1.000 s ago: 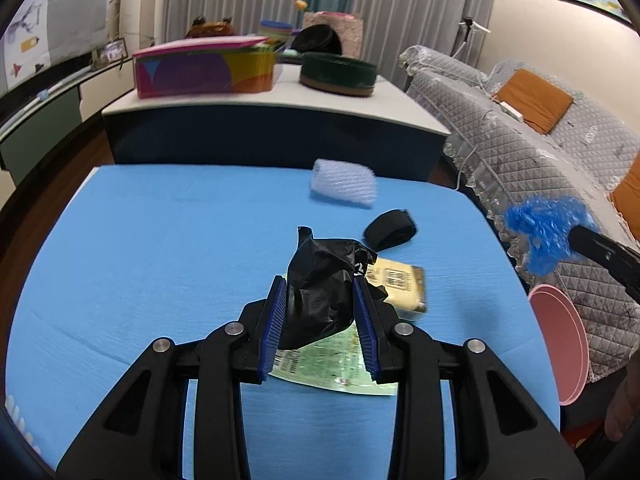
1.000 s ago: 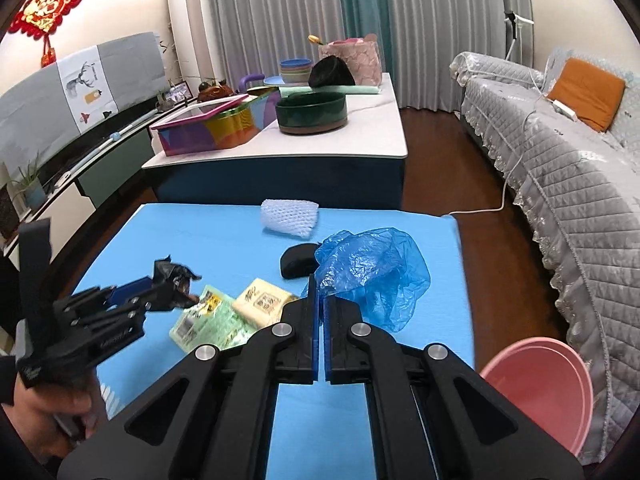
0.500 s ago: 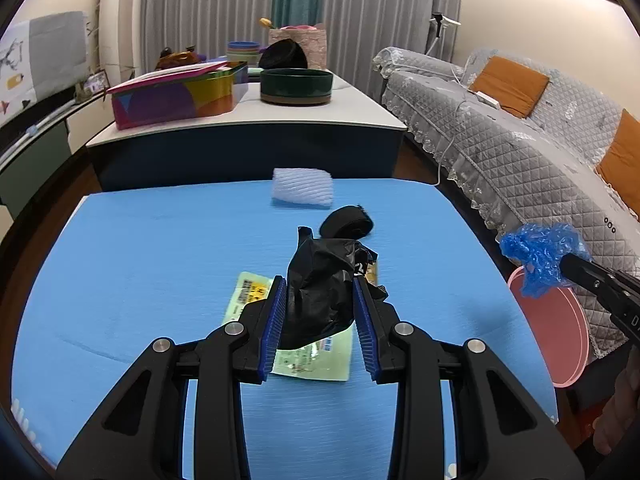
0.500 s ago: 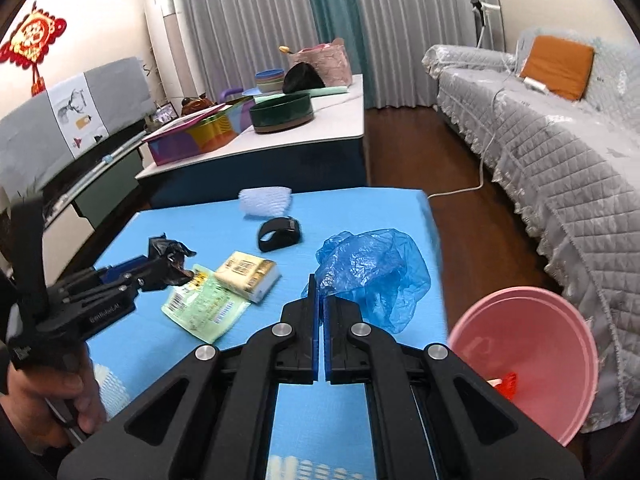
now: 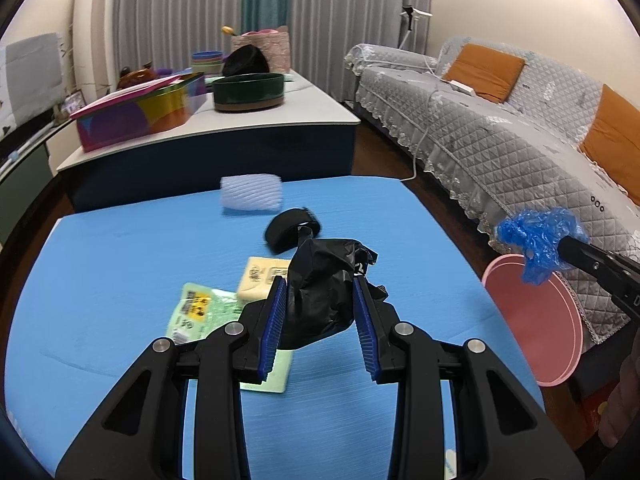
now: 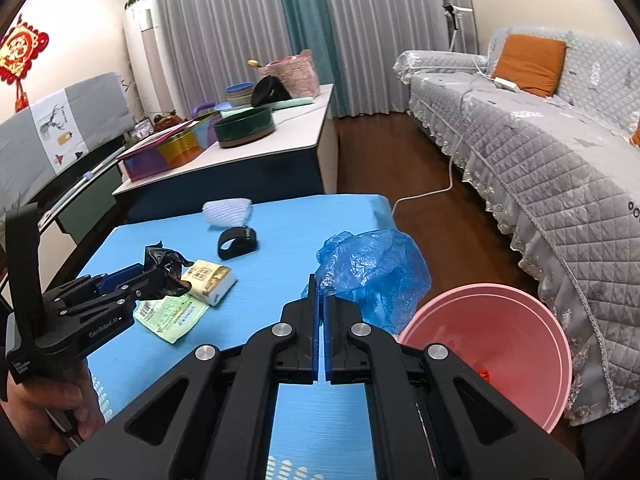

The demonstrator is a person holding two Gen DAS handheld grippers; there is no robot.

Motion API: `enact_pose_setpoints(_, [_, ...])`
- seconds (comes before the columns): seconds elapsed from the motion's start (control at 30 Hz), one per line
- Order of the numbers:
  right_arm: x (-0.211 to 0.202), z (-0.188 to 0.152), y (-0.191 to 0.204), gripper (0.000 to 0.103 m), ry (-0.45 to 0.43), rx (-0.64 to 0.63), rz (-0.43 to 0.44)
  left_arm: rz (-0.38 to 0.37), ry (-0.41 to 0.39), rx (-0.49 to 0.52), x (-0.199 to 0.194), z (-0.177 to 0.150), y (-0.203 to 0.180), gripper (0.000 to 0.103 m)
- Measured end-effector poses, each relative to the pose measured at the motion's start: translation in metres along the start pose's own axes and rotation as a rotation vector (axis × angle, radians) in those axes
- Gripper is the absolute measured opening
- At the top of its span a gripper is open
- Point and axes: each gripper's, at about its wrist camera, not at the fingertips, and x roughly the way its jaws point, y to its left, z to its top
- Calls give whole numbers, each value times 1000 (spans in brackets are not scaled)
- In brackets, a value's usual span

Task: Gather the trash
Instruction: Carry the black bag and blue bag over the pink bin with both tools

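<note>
While both claws are loaded, nothing they carry has reached the pink bin [image 6: 496, 344] yet. The right claw [image 6: 321, 300] pinches a blue plastic bag [image 6: 372, 276] just left of the bin's rim; the left claw [image 5: 320, 312] grips a crumpled black bag [image 5: 324, 280] above the blue surface [image 5: 120, 260]. Left to collect: green packet [image 6: 172, 316], yellow packet [image 6: 210, 276], black band [image 6: 236, 242], and white foam net [image 6: 227, 211] farther off.
</note>
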Motion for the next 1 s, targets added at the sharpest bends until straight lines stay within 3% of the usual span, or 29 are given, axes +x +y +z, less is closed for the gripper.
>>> enact_pose_setpoints(1.0, [-29, -14, -82, 2, -14, 94, -155, -161, -8, 121, 12, 3, -106, 34])
